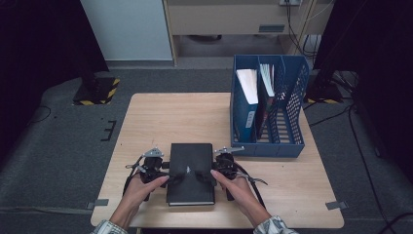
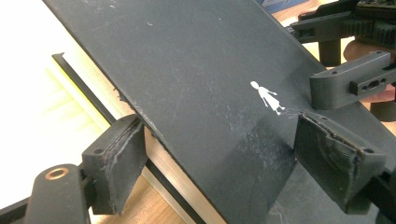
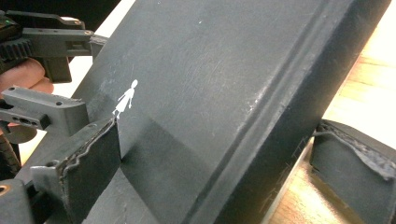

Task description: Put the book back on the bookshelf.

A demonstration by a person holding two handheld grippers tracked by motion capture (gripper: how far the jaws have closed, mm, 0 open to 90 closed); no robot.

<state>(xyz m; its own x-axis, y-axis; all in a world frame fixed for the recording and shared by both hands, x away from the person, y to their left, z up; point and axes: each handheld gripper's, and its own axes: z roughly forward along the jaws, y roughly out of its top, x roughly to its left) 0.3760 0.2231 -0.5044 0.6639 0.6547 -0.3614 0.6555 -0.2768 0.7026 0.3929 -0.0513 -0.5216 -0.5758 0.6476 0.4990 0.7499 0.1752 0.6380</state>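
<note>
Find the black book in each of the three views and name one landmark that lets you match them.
High view: black book lies flat at the table's near edge, between the two grippers.
Left gripper view: its cover runs diagonally between the jaws.
Right gripper view: the cover and spine slant across the frame.
Shared landmark: the small white figure printed on the cover.

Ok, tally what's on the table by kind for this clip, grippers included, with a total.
Black book: 1
Blue file rack: 1
Binders or folders standing in the rack: 2, one with a blue spine and one with white pages
Hand-held grippers: 2, the left gripper and the right gripper, one at each long edge of the book
Total: 6
</note>
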